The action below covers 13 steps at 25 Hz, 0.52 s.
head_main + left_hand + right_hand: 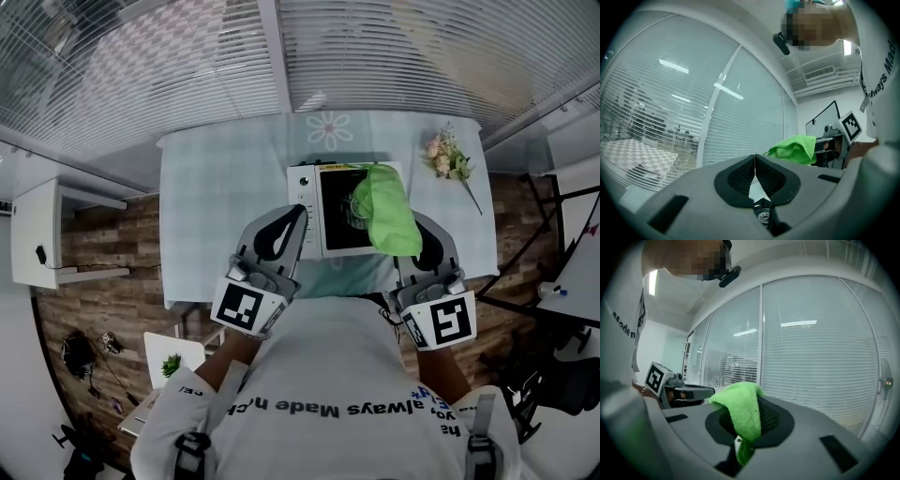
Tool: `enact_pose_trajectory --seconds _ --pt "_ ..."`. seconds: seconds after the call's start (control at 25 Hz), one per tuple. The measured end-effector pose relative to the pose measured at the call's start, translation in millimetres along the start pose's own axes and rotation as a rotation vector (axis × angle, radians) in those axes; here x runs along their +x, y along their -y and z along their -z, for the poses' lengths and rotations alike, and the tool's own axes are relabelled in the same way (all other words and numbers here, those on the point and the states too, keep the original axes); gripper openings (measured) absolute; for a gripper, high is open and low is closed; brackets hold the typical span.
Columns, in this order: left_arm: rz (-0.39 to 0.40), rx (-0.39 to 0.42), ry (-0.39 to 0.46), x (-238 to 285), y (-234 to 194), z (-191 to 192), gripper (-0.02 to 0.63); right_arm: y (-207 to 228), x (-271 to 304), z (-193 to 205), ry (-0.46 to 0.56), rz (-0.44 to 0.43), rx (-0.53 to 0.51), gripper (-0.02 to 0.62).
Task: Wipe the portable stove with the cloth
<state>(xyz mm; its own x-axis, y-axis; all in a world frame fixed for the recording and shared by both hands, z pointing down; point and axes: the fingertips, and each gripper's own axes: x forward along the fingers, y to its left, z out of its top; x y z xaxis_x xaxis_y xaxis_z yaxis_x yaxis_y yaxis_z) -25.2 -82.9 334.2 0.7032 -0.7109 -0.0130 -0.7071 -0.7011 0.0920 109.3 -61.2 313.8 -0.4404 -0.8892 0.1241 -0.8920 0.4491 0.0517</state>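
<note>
Your right hand-held gripper [749,423] clamps the cloth [389,217] above the stove's [339,225] right half on the tabletop [216,187]. Your left hand-held gripper [754,165], jaws together, empty, overlaps the stove's left edge. Flowers [448,159] lie farther right.

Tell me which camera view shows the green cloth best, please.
The right gripper view: the green cloth is at its centre, clamped between the jaws of the right gripper. The head view shows it from above, covering the right part of the portable stove. The left gripper view shows only a bunched part, farther away.
</note>
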Motion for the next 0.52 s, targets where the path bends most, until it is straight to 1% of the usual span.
enact_pose_trajectory --seconds 0.52 --pt "0.000 0.006 0.007 -1.0 0.6 -10.1 0.012 -5.8 -1.5 -10.7 0.009 -0.004 -0.004 0.026"
